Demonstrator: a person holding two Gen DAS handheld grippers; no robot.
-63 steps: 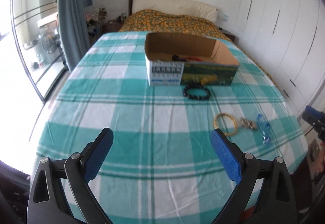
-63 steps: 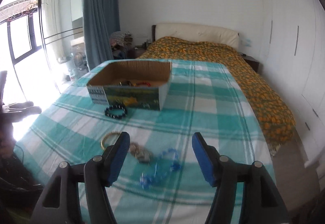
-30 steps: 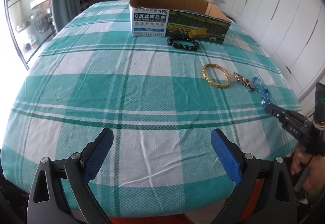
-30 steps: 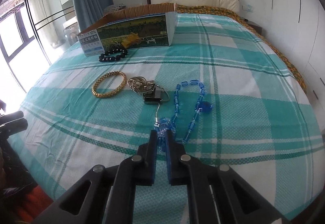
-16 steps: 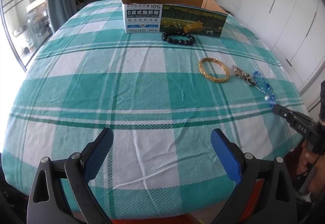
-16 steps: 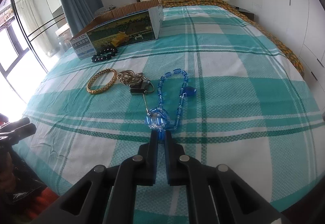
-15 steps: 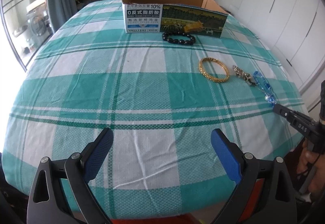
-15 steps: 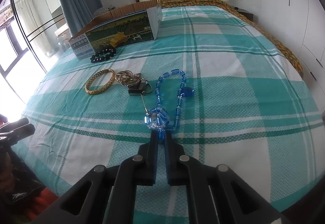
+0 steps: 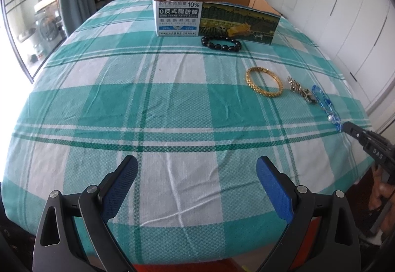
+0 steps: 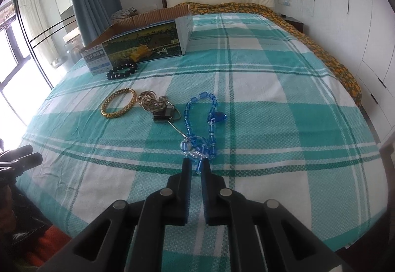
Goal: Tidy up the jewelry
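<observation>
Right hand-held gripper (image 10: pixel 196 163) is pinching the blue bead necklace's (image 10: pixel 201 121) near end on the bed (image 10: pixel 271 89), readying transfer to the far-left cardboard box (image 10: pixel 138 46), while left hand-held gripper (image 9: pixel 196 185) is hovering open.

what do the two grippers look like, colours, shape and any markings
The left gripper has a black plastic frame with triangular cut-outs and silver round pivot bolts; its fingers carry blue textured pads. The right gripper has the same black frame and silver bolts, and its side bears white letters, DAS, seen in the left wrist view. No cables or sleeves show.
</observation>
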